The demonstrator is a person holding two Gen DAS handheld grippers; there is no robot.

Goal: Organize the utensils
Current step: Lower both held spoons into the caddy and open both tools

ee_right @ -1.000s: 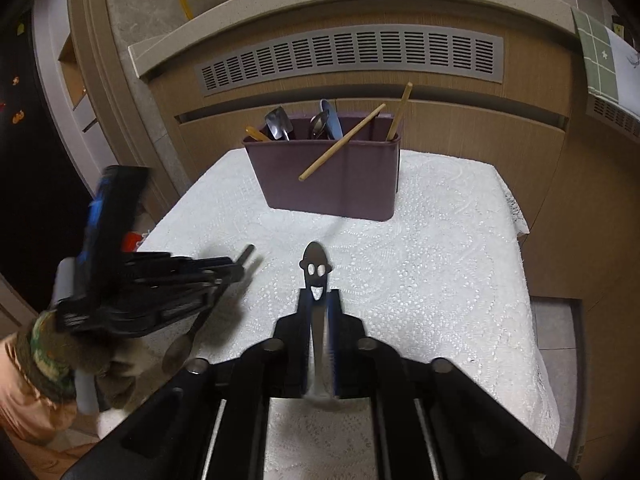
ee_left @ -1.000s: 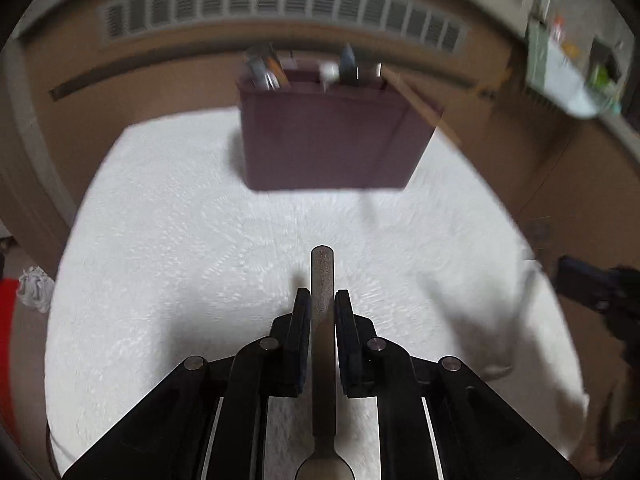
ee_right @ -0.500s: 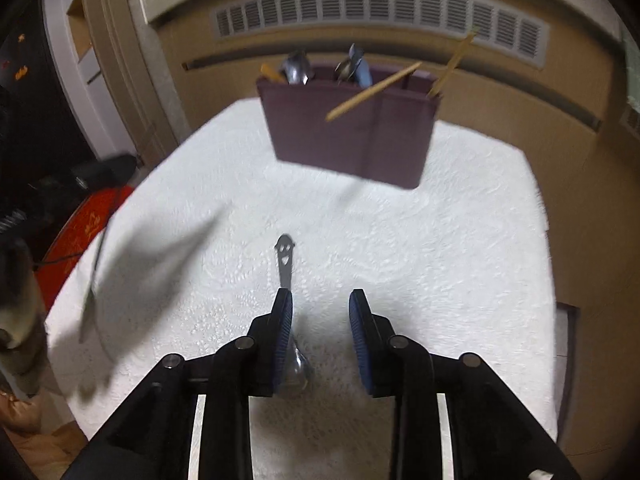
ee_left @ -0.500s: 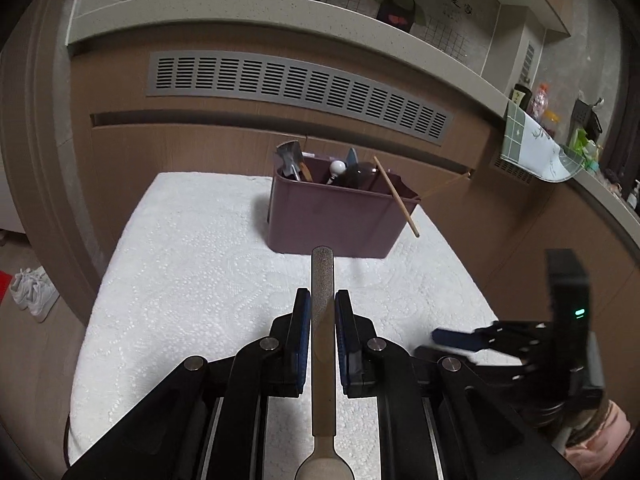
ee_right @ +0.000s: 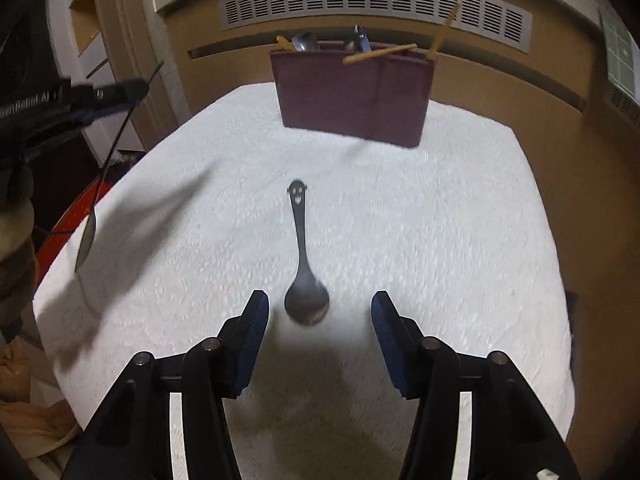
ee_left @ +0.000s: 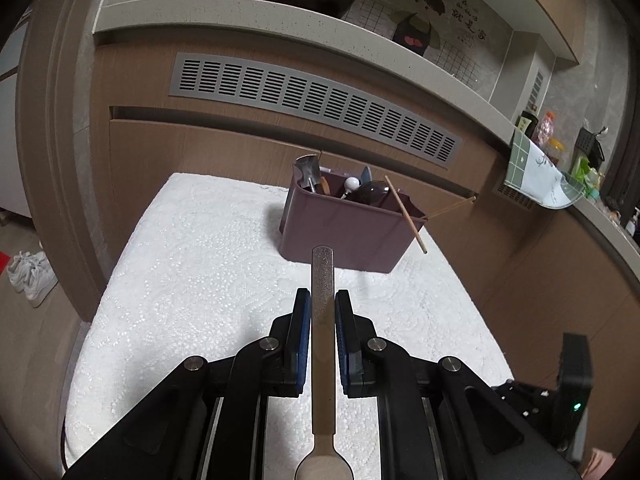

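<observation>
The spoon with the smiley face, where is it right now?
In the right wrist view the smiley spoon lies flat on the white cloth, just ahead of the open right tongs, its face pointing toward the purple utensil box.

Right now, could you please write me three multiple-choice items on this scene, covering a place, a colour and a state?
1. Where does the smiley-handled spoon lie?
A. Inside the caddy
B. Flat on the white cloth
C. In the right claw

2. What colour is the utensil caddy?
A. Dark maroon
B. Bright green
C. Yellow

3. How does the left claw stand?
A. Wide open and empty
B. Shut on the caddy rim
C. Shut on a spoon handle

Answers:
1 B, since the spoon rests on the white cloth just ahead of the open right claw, whose fingers touch nothing.
2 A, since both views show the caddy's walls as dark maroon.
3 C, since the flat-handled spoon runs between the closed pads, bowl end toward the camera.
</observation>
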